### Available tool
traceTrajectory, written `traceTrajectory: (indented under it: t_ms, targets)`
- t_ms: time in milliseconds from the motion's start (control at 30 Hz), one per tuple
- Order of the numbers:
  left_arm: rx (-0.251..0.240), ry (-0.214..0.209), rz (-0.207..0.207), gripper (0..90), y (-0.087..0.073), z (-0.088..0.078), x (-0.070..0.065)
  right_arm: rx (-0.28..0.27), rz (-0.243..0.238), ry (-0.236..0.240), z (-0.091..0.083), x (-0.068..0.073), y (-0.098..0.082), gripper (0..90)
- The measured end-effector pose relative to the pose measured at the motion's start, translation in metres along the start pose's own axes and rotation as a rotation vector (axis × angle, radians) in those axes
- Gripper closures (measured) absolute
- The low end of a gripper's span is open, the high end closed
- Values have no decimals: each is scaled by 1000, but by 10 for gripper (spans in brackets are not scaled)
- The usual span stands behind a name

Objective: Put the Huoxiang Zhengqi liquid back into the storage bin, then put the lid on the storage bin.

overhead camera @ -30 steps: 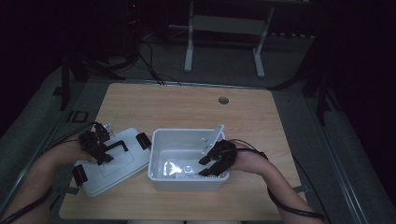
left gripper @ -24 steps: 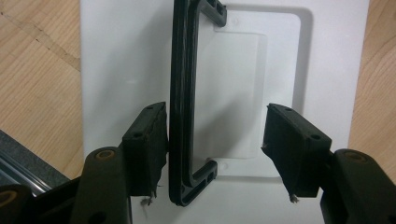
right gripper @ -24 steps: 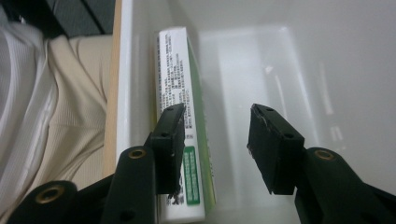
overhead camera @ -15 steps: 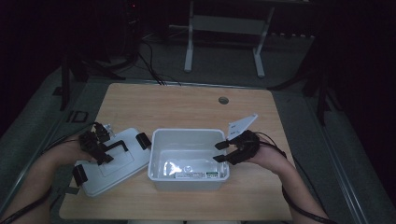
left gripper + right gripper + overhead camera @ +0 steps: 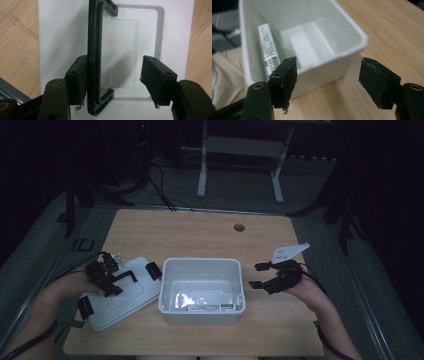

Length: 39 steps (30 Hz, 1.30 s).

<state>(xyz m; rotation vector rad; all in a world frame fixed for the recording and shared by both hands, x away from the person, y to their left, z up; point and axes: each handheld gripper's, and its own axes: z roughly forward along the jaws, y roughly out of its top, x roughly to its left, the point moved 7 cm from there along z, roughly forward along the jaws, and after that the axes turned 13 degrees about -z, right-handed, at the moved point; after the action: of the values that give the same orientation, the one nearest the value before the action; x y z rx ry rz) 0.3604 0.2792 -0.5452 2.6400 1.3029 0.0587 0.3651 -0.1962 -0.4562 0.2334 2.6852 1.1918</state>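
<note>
My left tool (image 5: 107, 279) rests on the white lid (image 5: 131, 296), jaws apart beside its black handle (image 5: 96, 62). My right tool (image 5: 260, 276), jaws just opened and empty, hovers beside the white bin (image 5: 202, 312).

Your wooden table (image 5: 200, 232) sits in a dark room; a pale metal stand (image 5: 240, 150) rises behind, on grey floor (image 5: 45, 245).

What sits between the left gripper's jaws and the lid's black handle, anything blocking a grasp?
Nothing visible. In the left gripper view the lid lies flat on the table, and its handle already runs up between the open jaws of the left gripper, right against the left-hand pad, with a gap to the other.
</note>
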Motion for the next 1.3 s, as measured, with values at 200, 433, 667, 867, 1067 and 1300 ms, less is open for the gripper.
traceTrajectory:
  t_ms: [200, 433, 667, 867, 1067, 1300]
  targets:
    - [2, -14, -17, 403, 4, 1, -1, -15, 78, -97, -10, -14, -31, 155]
    - [11, -3, -36, 403, 7, 6, -2, -39, 171, -220, -11, -21, -69, 155]
    - [15, 20, -26, 482, 9, 6, 0, -22, 223, -237, -3, -17, -93, 156]
    - [19, 49, 26, 610, 11, 3, 1, -39, 251, -240, 2, -10, -105, 159]
    - [56, 62, 42, 707, 16, -1, 2, -62, 280, -255, 5, -1, -113, 164]
    - [81, 46, 24, 761, 20, 5, 0, -135, 290, -299, 7, 12, -119, 163]
